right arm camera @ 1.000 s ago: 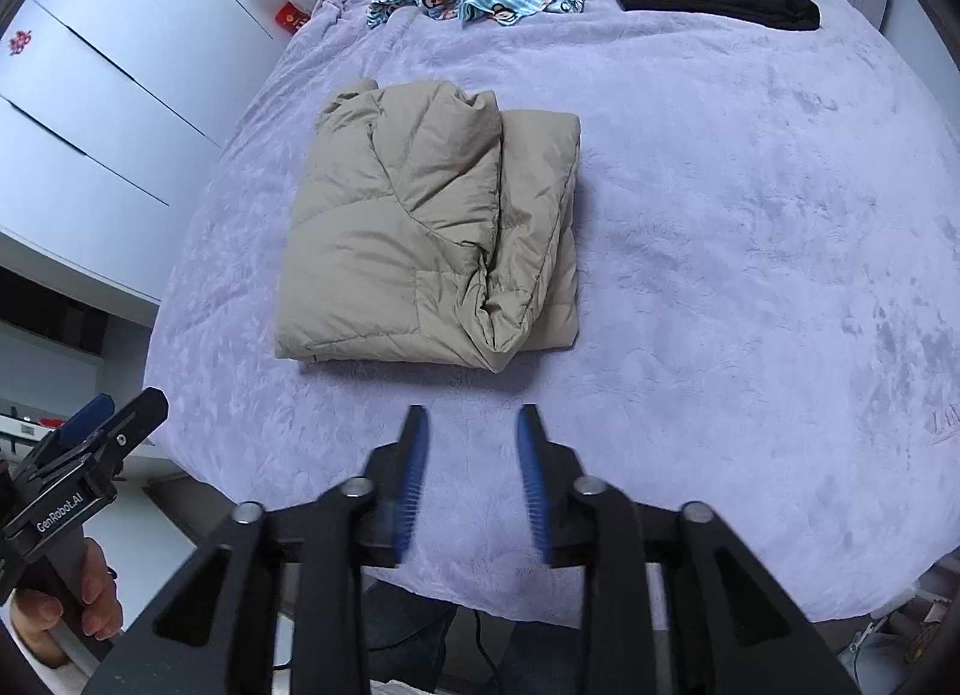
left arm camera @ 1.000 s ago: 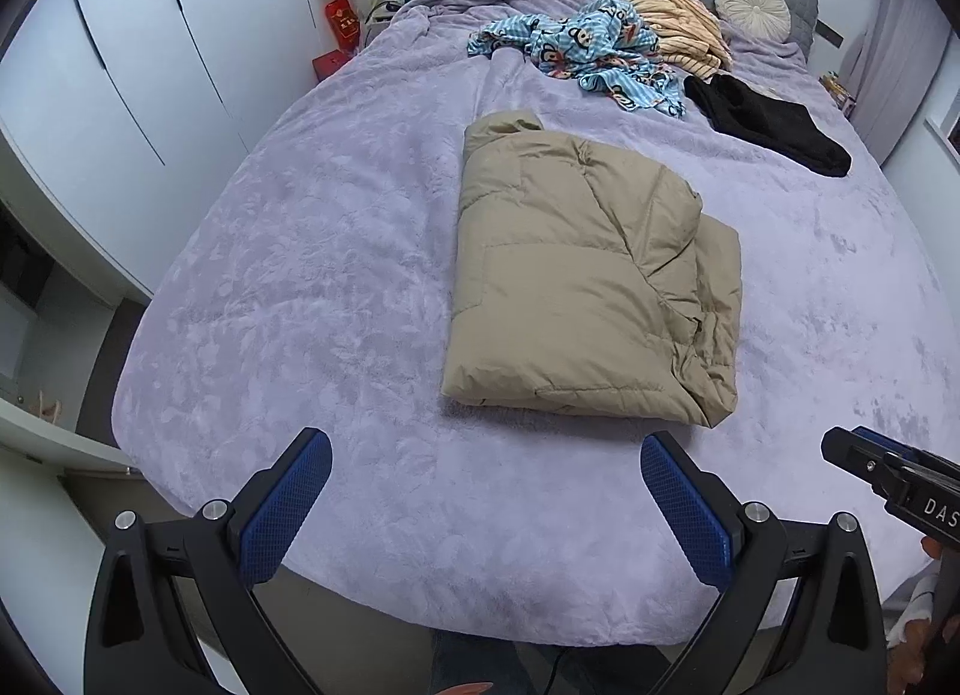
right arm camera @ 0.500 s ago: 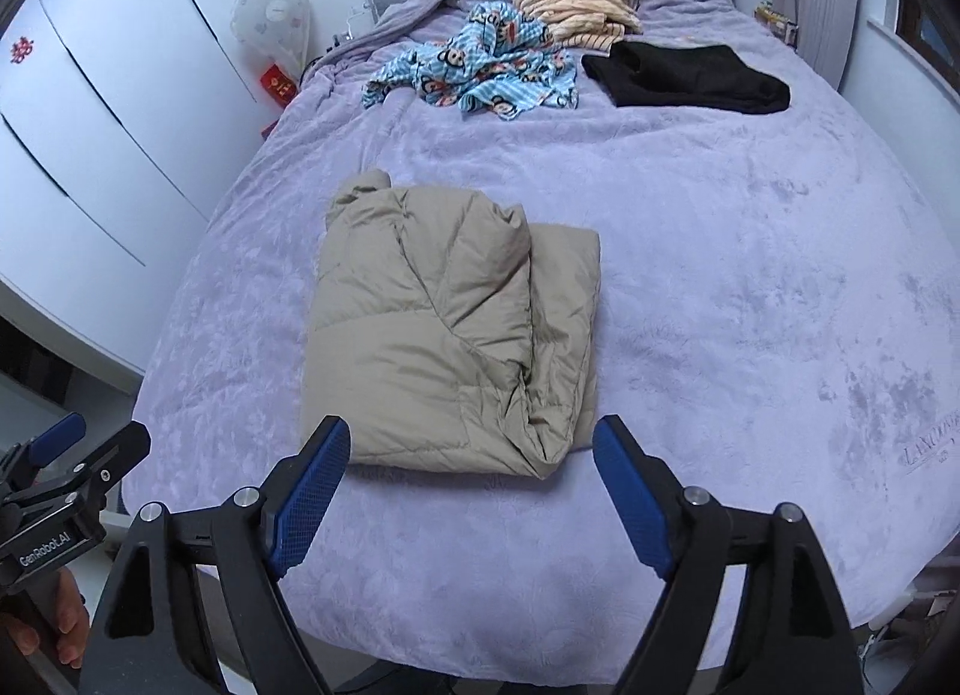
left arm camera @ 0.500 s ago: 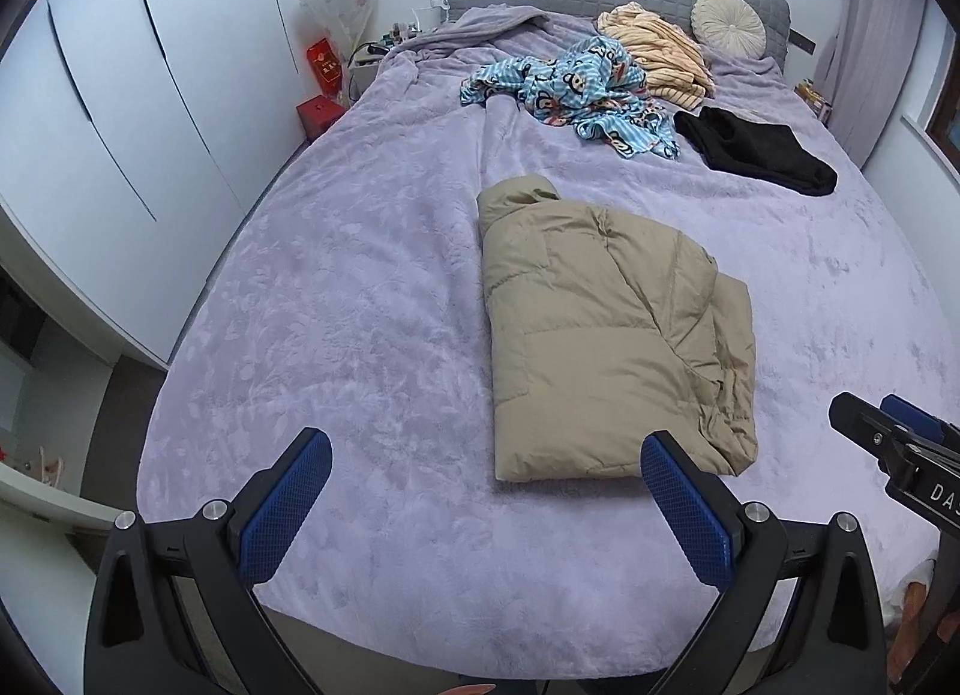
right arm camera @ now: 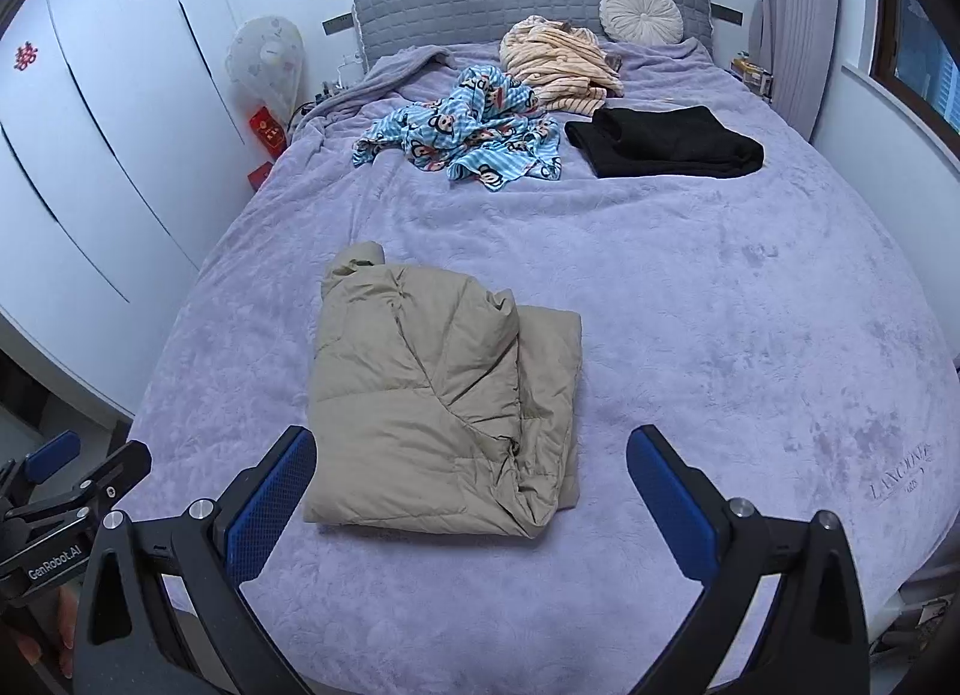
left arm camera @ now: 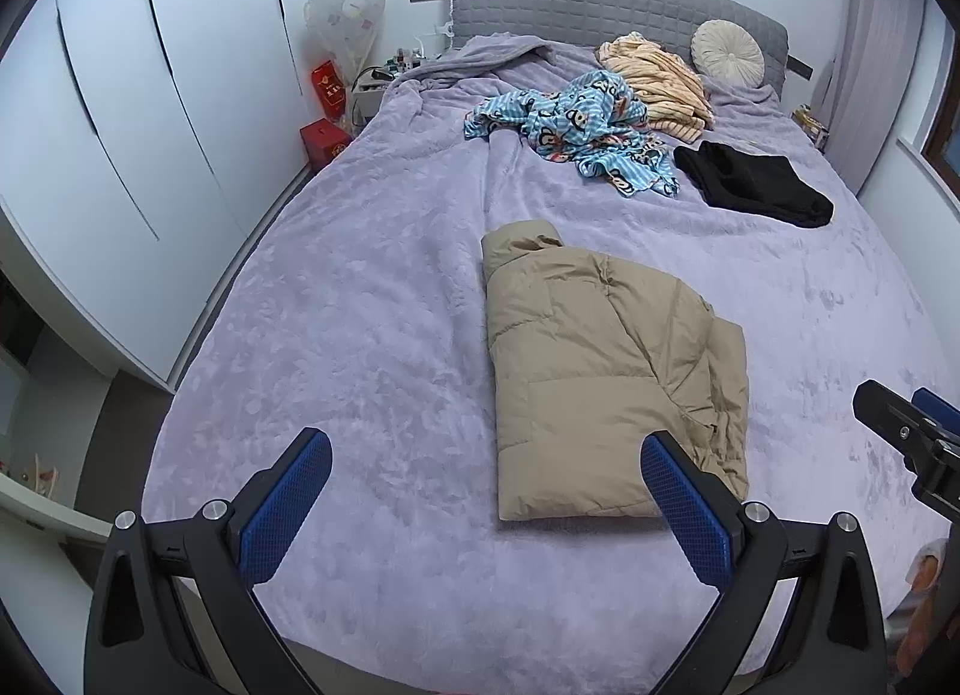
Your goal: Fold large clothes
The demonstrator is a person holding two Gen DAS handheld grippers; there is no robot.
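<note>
Puffer jacket (left arm camera: 606, 371), tan, folded on near bed (left arm camera: 360, 335); left gripper (left arm camera: 498, 503) wide open, right gripper (right arm camera: 471, 491) opening, both empty; springy fill may unfold it.

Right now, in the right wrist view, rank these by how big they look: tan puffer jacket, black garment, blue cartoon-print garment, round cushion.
1. tan puffer jacket, though it lies nearest the camera, which inflates it.
2-3. blue cartoon-print garment and black garment: look about alike, so unranked.
4. round cushion, smallest, but farthest away.
</note>
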